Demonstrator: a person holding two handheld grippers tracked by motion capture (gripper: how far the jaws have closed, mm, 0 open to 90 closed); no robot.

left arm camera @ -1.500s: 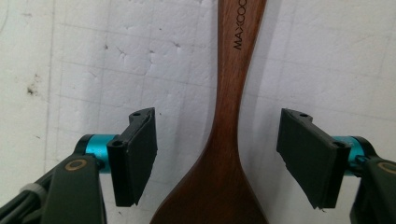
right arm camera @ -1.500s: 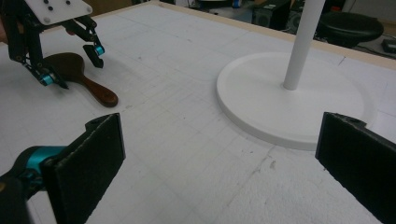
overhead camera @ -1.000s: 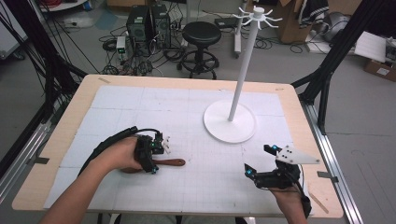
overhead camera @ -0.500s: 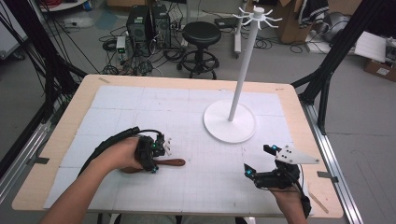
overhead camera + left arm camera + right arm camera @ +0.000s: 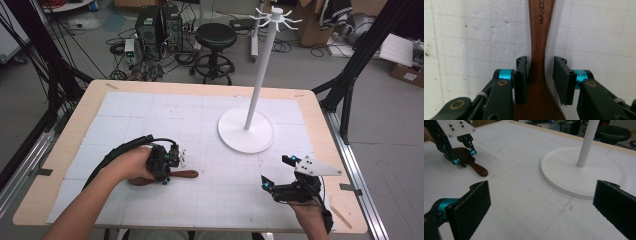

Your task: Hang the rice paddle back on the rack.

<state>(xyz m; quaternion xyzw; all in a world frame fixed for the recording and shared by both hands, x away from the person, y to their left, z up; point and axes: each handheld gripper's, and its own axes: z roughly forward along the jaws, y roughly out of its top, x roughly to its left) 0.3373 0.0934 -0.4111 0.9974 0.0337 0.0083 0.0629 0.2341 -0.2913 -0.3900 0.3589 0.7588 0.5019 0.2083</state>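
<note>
The left hand-held gripper (image 5: 540, 75) has just been closing around the neck of the wooden spoon (image 5: 537, 50) lying on the bench (image 5: 210, 210); one pad touches, the other stands just off. Pickup seems near (right hand-held gripper (image 5: 541, 205) spread, idle).

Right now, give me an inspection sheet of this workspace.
Surface: white gridded mat on a wooden table.
Job's things: wooden spoon lying flat; white hook stand.
Clutter: nothing seen.
Grippers: left gripper has just been closing, jaws astride the spoon's neck, one pad touching, the other apart; right gripper open, nothing between its jaws.
Cables: black cable trailing from the left gripper.
Surroundings: stool, computer towers, boxes.
</note>
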